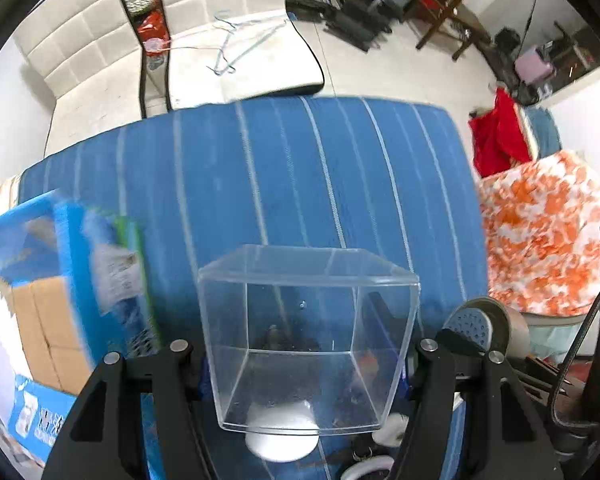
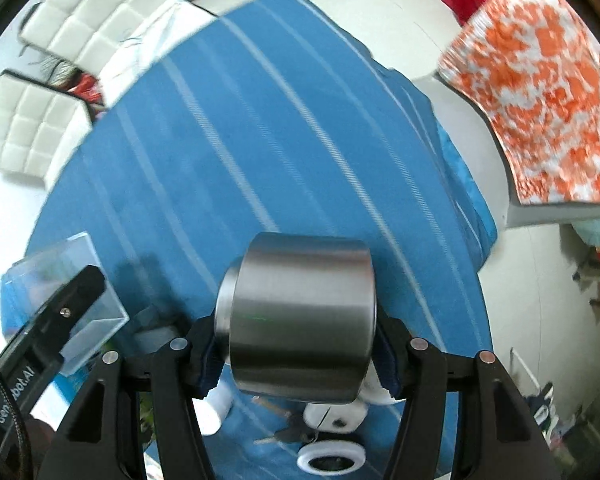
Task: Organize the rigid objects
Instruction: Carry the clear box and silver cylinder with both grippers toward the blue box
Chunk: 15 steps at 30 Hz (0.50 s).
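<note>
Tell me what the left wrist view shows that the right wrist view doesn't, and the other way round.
Only the left wrist view: the blue cardboard box at the left, clothes hangers on the white cushion, and a wooden chair.
Only the right wrist view: a set of keys and a white ring lying on the cloth below the tongs.
Both: the blue striped cloth, the clear plastic box gripped by the left tongs, the steel cup gripped by the right tongs, and the orange-and-white fabric.
</note>
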Available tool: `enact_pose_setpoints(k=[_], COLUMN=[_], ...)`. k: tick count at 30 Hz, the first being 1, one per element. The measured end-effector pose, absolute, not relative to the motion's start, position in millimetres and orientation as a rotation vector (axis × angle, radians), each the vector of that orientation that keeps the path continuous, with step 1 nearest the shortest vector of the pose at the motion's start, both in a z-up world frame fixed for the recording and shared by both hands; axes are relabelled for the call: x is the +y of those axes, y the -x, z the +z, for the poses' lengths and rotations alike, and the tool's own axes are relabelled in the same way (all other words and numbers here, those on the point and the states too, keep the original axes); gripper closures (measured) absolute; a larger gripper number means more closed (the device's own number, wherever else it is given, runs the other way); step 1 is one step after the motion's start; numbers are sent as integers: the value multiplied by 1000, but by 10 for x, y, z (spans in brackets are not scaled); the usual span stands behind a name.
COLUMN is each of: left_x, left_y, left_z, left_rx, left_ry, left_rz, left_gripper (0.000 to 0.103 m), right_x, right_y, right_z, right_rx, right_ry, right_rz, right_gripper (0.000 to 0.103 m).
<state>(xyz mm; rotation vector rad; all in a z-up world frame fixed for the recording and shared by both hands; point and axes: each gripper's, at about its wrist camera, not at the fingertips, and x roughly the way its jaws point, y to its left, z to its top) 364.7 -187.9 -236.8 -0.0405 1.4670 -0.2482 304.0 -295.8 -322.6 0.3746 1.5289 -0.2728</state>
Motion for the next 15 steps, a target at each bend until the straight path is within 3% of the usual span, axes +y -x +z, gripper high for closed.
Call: enact_pose_setpoints(k=[7,15], left_x=[-1022,398], left_y=[-3533,-3413], left_z=[-1837,-1819], left_rx=[1397,1403], left_ry=[141,220], left_rz=[-238,-134], left_gripper=[41,41], right_x=[-2122,-734], right_y=[-3050,-3391], right_z=[-2601,-2360], right_rx=[1456,1433], right_ry=[-401,-293], right_rz=[-187,-22], right_gripper=[40,40])
